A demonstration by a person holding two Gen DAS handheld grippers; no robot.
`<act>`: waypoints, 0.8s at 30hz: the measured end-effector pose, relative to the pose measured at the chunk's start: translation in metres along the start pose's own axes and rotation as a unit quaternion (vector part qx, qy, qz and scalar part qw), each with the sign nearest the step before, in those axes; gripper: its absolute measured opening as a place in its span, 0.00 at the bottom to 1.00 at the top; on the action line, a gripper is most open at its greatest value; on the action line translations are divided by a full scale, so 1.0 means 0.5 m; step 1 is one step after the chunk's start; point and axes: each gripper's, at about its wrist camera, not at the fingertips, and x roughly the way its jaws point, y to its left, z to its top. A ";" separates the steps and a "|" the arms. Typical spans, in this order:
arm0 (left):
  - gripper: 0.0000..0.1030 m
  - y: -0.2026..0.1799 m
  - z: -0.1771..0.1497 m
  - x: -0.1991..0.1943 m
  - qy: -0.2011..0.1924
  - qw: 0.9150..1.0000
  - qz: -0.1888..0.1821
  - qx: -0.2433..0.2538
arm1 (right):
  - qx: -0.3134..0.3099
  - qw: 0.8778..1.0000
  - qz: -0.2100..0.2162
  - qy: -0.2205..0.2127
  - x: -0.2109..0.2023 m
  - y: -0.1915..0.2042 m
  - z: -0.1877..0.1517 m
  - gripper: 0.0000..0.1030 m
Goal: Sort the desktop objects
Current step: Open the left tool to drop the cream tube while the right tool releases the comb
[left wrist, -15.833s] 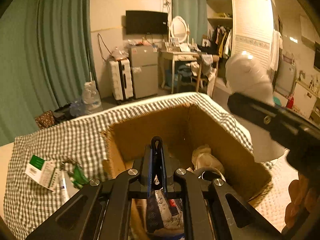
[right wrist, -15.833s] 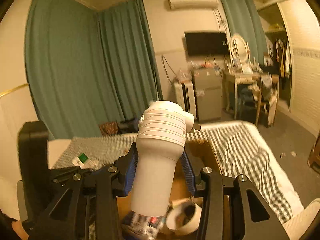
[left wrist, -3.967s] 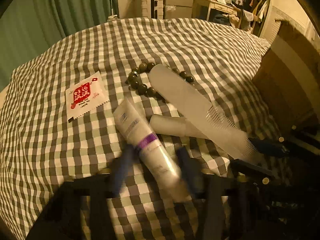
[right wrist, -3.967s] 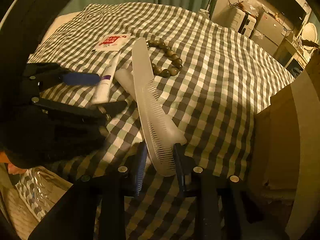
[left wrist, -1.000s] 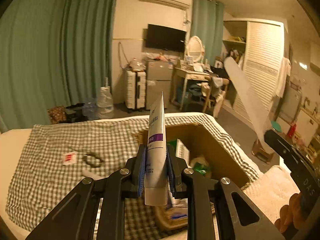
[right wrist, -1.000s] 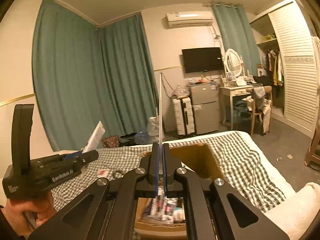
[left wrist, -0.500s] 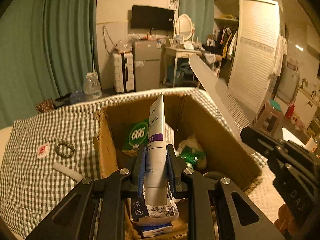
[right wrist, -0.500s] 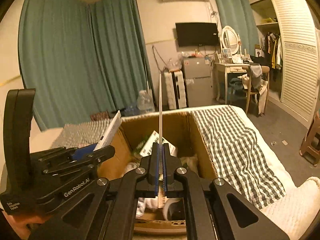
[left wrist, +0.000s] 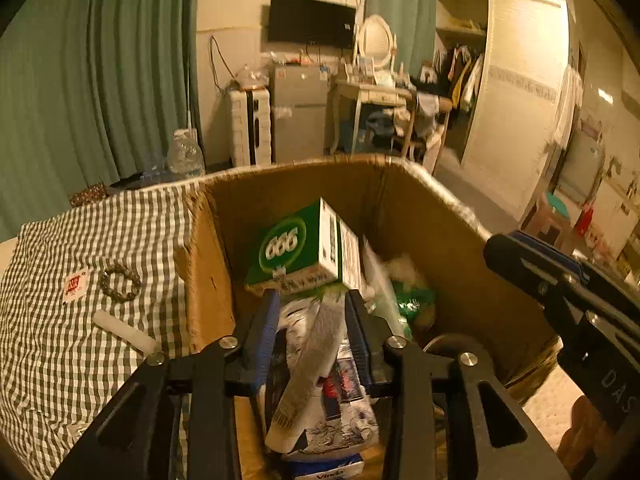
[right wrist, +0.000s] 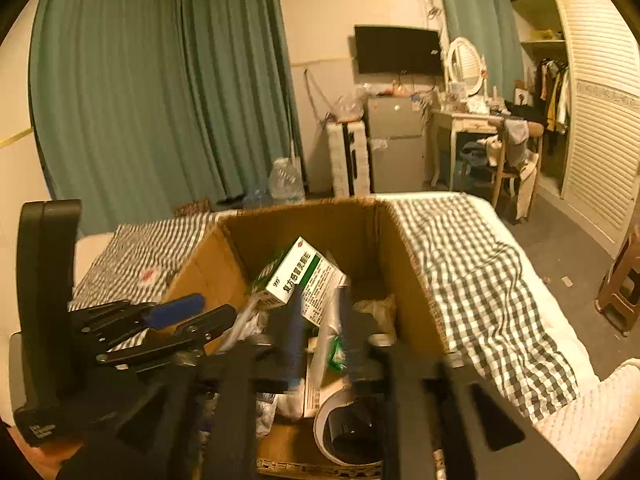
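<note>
Half a second ago my left gripper pinched the tube upright and my right gripper held the comb on edge over the box. Now both pairs of fingers stand apart with nothing between them — the tube lies tilted on the pile just below my left fingers, and a pale strip that I take for the comb slants into the box under my blurred right ones. Both tools are released, hovering above the open carton, which sits on the checked cloth beside the green carton and a tape roll.

This is the drop step, and I judge it done for this pair. Out on the cloth a bead bracelet, a red sachet and a white stick still wait, well apart from the box. Next I should lift clear of the rim, swing left and come down on one of those — the stick lies closest.
</note>
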 end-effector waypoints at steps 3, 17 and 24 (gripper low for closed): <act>0.36 0.013 0.015 -0.030 -0.015 1.000 0.001 -0.011 | 0.031 0.999 0.008 -0.026 -0.030 -0.013 0.008 0.28; 0.51 0.130 0.054 -0.197 -0.072 0.996 0.019 -0.044 | 0.046 0.992 -0.013 -0.115 -0.156 0.049 0.033 0.59; 0.70 0.245 0.059 -0.277 -0.104 0.992 0.046 -0.058 | 0.048 0.987 -0.024 -0.153 -0.195 0.098 0.039 0.94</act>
